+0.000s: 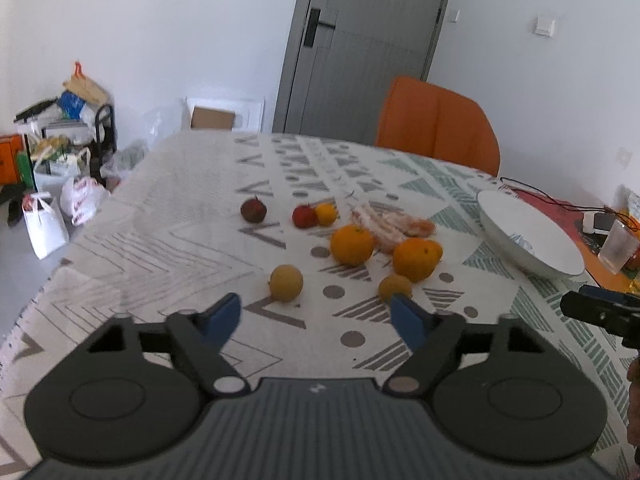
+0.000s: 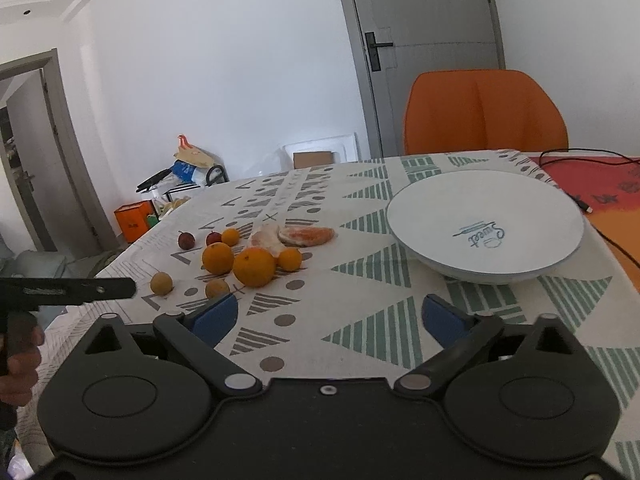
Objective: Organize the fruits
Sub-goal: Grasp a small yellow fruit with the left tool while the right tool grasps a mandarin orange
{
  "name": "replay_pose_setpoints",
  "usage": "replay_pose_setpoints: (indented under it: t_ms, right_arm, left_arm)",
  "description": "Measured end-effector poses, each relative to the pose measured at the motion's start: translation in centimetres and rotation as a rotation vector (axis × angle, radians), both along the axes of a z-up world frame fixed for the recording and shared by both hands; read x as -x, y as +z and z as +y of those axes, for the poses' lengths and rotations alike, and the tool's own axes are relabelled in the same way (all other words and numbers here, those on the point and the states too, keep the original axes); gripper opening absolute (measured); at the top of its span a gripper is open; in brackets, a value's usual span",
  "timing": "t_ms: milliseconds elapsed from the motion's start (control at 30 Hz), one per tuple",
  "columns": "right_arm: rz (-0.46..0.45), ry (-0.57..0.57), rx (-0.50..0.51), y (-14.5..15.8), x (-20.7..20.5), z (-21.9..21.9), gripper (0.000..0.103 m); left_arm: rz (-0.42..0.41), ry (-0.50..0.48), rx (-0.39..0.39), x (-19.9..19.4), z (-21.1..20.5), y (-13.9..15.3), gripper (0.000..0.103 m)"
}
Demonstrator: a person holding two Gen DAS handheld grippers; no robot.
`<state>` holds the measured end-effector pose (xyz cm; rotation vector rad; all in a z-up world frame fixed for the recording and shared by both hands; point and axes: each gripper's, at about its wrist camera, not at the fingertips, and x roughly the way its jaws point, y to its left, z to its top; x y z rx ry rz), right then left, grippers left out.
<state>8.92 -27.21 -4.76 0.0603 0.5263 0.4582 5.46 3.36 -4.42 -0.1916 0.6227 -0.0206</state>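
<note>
Several fruits lie in a loose cluster on the patterned tablecloth: two large oranges (image 1: 352,245) (image 1: 414,259), small yellow fruits (image 1: 285,282) (image 1: 395,287), dark red fruits (image 1: 253,210) (image 1: 305,216) and peeled orange pieces (image 1: 394,224). A white bowl (image 1: 528,236) stands empty to their right; it also shows in the right wrist view (image 2: 486,228). My left gripper (image 1: 316,316) is open and empty just in front of the fruits. My right gripper (image 2: 330,316) is open and empty, in front of the bowl and right of the fruit cluster (image 2: 254,266).
An orange chair (image 1: 438,124) stands at the table's far side. A glass (image 1: 618,246) and cables lie on the red mat at the right. Bags and boxes (image 1: 60,168) crowd the floor left of the table. The table's left edge (image 1: 72,248) drops off.
</note>
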Motion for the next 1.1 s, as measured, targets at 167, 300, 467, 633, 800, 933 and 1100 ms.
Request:
replay_pose_setpoints:
  t_ms: [167,300,467,633,800,933,1100]
  right_arm:
    - [0.025,0.025,-0.022,-0.5,-1.2,0.4,0.092]
    - [0.044,0.038,-0.028,-1.0,-2.0,0.9,0.088]
    - [0.063,0.070,-0.035,-1.4,-2.9,1.7,0.082]
    - [0.088,0.090,-0.036,-1.6,-4.1,2.6,0.076]
    - [0.094,0.124,-0.025,-1.4,-5.3,4.4,0.074]
    - [0.110,0.173,-0.025,-1.7,-6.3,5.9,0.071]
    - [0.127,0.208,-0.016,-1.8,-7.4,7.6,0.062]
  left_arm:
    - [0.013,0.018,-0.003,-1.0,0.3,-0.6,0.073]
    - [0.025,0.034,-0.004,-1.9,0.7,-0.9,0.069]
    - [0.039,0.030,-0.020,-3.1,0.9,-1.3,0.062]
    - [0.060,0.026,-0.012,-4.6,1.0,-2.1,0.043]
    - [0.062,0.050,-0.006,-5.4,1.1,-2.2,0.024]
    - [0.058,0.038,0.000,-5.3,1.2,-2.2,0.024]
    - [0.053,0.051,0.017,-5.3,1.9,-2.3,0.024]
